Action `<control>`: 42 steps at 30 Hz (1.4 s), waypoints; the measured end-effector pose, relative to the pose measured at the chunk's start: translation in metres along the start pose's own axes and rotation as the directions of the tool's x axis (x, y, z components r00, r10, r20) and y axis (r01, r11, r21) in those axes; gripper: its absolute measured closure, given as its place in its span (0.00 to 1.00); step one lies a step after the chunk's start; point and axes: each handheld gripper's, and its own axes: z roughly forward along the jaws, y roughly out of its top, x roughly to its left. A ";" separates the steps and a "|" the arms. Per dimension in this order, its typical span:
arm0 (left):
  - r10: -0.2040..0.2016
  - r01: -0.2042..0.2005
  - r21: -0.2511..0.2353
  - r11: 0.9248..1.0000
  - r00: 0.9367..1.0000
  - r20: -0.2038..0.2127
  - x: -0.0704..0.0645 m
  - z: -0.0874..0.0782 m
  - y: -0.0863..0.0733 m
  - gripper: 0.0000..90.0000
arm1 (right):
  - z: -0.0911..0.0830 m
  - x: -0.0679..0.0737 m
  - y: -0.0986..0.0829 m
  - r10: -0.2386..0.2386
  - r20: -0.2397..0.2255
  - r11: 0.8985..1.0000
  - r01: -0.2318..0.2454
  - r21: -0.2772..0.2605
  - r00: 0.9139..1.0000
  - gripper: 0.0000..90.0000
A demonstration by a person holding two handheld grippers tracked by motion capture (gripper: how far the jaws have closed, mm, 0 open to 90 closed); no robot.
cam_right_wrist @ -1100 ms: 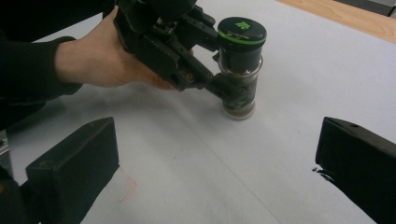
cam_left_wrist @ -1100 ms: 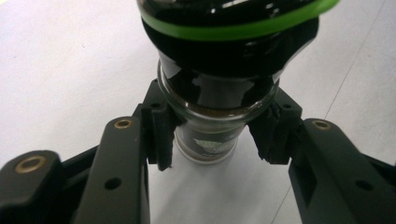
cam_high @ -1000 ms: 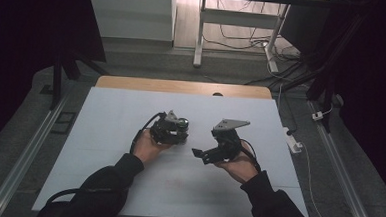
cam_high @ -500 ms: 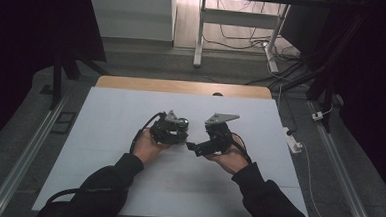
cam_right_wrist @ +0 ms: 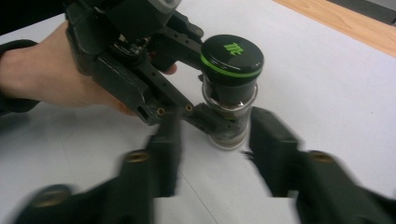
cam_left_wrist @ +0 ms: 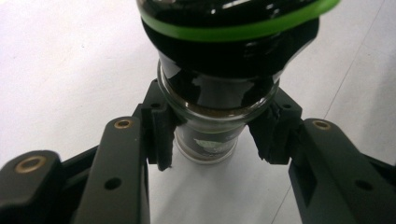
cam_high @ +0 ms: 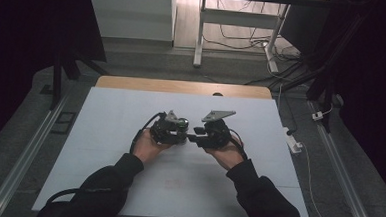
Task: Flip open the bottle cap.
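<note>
High view: both hands mid-bench (cam_high: pixel 104 149), left claw (cam_high: pixel 183 133) and right claw (cam_high: pixel 193 137) nearly meeting; jar between them too small to make out.

Left gripper view: left claw clamped on glass jar (cam_left_wrist: pixel 217 105) below black lid (cam_left_wrist: pixel 233 21) with green band; jar upright on bench.

Right gripper view: right claw (cam_right_wrist: pixel 212 140) spread wide, blurred, either side of jar (cam_right_wrist: pixel 229 119), not touching.

Judged step: approach for lid. Next: raise right claw to lid (cam_right_wrist: pixel 232 58), close, twist while left claw steadies the jar.

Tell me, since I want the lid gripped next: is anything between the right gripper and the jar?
Nothing visible. The right gripper stands open facing the jar, with bare table between. The left gripper holds the jar's body below the lid.
</note>
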 end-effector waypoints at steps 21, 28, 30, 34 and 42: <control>0.005 -0.005 0.001 1.000 1.000 0.000 0.000 0.000 0.000 0.60 | 0.025 0.002 0.012 0.024 -0.036 1.000 -0.023 0.016 0.999 1.00; 0.006 -0.006 0.000 1.000 1.000 -0.002 0.000 0.000 0.000 0.60 | 0.027 0.000 0.014 0.031 -0.024 0.999 -0.031 0.015 0.999 1.00; 0.007 -0.007 -0.001 1.000 1.000 -0.001 0.000 0.000 0.000 0.60 | 0.027 -0.001 0.015 0.034 -0.026 0.999 -0.034 0.008 0.999 1.00; 0.007 -0.007 -0.002 1.000 1.000 -0.001 0.000 0.000 0.000 0.60 | 0.026 -0.001 0.017 0.027 -0.019 1.000 -0.027 -0.002 0.999 1.00; 0.012 -0.012 0.001 1.000 1.000 -0.001 0.000 0.000 -0.001 0.60 | 0.024 -0.003 0.022 0.015 -0.007 1.000 -0.015 -0.021 1.000 1.00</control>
